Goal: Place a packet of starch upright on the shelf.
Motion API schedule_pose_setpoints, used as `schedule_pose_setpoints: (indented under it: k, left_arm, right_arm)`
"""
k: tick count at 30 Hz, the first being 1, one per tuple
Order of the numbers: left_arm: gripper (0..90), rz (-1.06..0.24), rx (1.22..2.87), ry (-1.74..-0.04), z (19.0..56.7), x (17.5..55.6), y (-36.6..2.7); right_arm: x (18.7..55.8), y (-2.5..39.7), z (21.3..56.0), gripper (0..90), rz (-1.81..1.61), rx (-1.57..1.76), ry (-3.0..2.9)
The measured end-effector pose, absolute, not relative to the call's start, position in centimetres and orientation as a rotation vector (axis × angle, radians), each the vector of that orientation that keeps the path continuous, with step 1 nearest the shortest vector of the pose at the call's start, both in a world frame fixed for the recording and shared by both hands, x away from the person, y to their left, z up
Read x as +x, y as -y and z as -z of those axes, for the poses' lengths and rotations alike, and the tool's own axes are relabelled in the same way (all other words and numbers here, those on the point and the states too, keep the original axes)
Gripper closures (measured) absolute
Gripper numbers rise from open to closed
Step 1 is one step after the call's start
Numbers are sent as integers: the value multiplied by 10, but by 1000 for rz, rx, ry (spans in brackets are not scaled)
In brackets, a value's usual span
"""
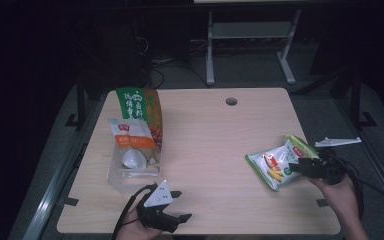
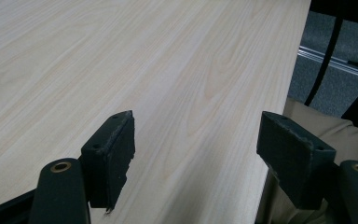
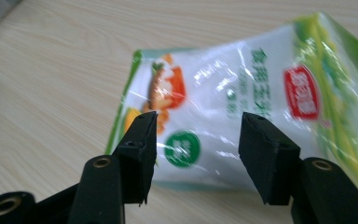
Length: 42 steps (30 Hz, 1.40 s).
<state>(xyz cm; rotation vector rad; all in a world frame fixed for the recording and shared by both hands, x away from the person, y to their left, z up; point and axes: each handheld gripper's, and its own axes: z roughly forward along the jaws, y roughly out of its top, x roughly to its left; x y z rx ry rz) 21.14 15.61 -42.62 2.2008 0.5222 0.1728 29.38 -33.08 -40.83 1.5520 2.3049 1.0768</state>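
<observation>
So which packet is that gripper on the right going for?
On the wooden table, look to its right edge, where the right gripper points. The snack packet lies flat there, alone, white with green edges and a red logo, unlike the orange and green packets standing far left.

A white snack bag [image 1: 276, 166] with green edges, a red label and printed vegetables lies flat near the table's [image 1: 220, 135] right edge, tilted so one end points toward the near side. In the right gripper view its glossy film [image 3: 242, 112] is crinkled. By the left edge stands a clear plastic bin [image 1: 132, 167], holding an orange-and-white packet [image 1: 130, 137] that leans back and a tall green-and-orange bag [image 1: 142, 107] behind it, upright at the bin's far end. A pale rounded item [image 1: 130, 160] sits low in the bin; what it is cannot be told
</observation>
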Motion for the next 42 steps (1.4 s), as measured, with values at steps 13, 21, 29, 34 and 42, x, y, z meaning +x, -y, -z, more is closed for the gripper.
schedule_pose_setpoints:
  k: [13, 21, 29, 34, 42]
  left_arm:
    - [274, -176, 2204, -514, 426, 212, -155]
    - [274, -175, 2205, -514, 425, 212, -155]
    - [274, -177, 2203, -519, 424, 211, -156]
    - [274, -180, 2200, -520, 424, 212, -157]
    - [274, -181, 2206, -513, 424, 212, -155]
  right_arm:
    - [277, 359, 429, 373, -1057, 1696, -2215]
    - [287, 366, 434, 334, -1132, 1808, -2122]
    - [295, 368, 437, 318, -1218, 1929, -2023]
    - [294, 369, 436, 317, -1163, 1940, -2025]
    - [297, 372, 443, 307, -1150, 2000, -2000]
